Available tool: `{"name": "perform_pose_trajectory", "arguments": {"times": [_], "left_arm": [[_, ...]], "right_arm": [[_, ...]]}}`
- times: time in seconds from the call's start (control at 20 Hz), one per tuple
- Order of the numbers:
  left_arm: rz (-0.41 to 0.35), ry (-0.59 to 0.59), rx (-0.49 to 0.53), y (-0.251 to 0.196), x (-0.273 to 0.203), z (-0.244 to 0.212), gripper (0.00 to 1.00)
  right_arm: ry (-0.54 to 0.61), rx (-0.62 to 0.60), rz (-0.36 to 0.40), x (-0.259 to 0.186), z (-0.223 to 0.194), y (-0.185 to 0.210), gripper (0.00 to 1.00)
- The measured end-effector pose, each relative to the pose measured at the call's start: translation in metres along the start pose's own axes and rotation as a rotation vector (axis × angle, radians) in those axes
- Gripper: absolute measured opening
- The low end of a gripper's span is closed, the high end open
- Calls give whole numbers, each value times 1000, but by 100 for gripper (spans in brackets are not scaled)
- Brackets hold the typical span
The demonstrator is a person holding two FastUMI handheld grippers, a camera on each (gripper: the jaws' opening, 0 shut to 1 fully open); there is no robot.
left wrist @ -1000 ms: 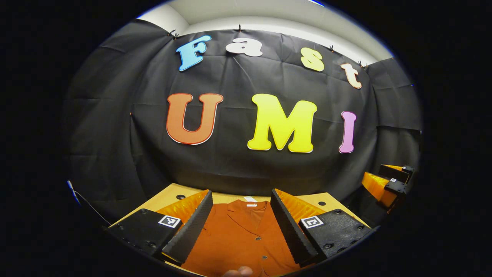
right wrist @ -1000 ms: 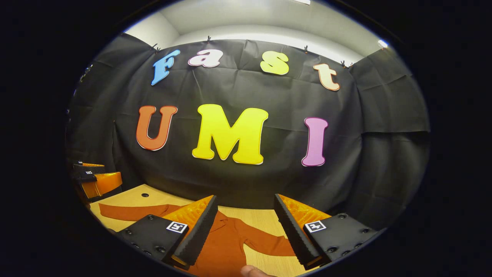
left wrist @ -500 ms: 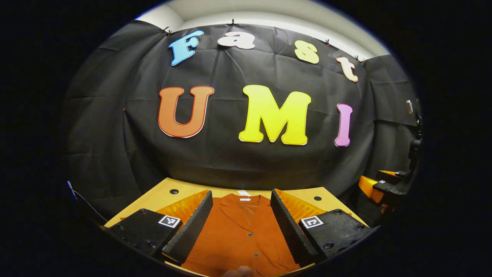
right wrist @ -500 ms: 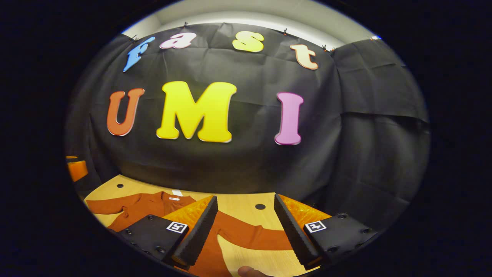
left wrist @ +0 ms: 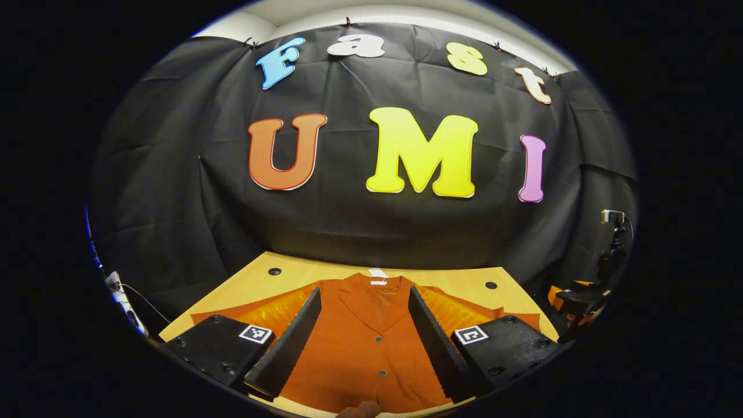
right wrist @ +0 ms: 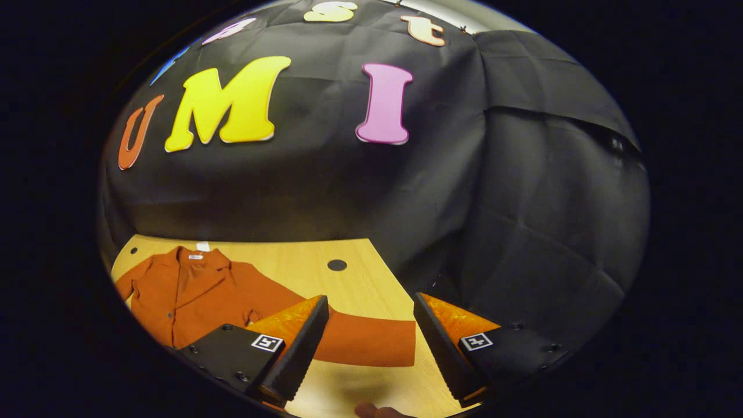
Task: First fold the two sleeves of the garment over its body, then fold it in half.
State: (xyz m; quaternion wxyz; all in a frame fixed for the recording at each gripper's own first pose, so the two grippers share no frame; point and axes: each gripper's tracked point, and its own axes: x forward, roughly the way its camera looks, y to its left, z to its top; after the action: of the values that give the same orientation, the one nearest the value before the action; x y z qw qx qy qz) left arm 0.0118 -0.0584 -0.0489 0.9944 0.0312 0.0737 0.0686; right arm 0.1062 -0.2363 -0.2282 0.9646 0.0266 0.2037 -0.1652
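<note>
**Garment flat on the table, both grippers released**

The wooden table (left wrist: 244, 287) carries the rust-orange garment (left wrist: 365, 342), lying flat with its collar toward the booth wall. Its 2 sleeves are spread out to the sides, not folded. The right sleeve (right wrist: 371, 342) ends between the fingers of the right gripper (right wrist: 370, 325). The left gripper (left wrist: 364, 316) hangs above the garment body, jaws apart and holding nothing; the right one likewise.

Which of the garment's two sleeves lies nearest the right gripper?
The sleeve stretched toward the table's right edge: its cuff sits between the right gripper's open fingers in the right gripper view. The other sleeve lies beyond the body.
</note>
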Motion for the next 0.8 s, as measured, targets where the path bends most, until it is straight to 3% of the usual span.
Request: {"name": "perform_pose_trajectory", "arguments": {"times": [0.25, 0.4, 0.8], "left_arm": [[55, 22, 48, -16, -20, -10, 98], [49, 31, 84, -24, -29, -17, 98], [46, 74, 68, -7, -31, -28, 100]], "right_arm": [[231, 2, -47, 61, -87, -38, 95], [344, 14, -48, 89, -124, -49, 95], [514, 47, -115, 102, -152, -55, 94]]}}
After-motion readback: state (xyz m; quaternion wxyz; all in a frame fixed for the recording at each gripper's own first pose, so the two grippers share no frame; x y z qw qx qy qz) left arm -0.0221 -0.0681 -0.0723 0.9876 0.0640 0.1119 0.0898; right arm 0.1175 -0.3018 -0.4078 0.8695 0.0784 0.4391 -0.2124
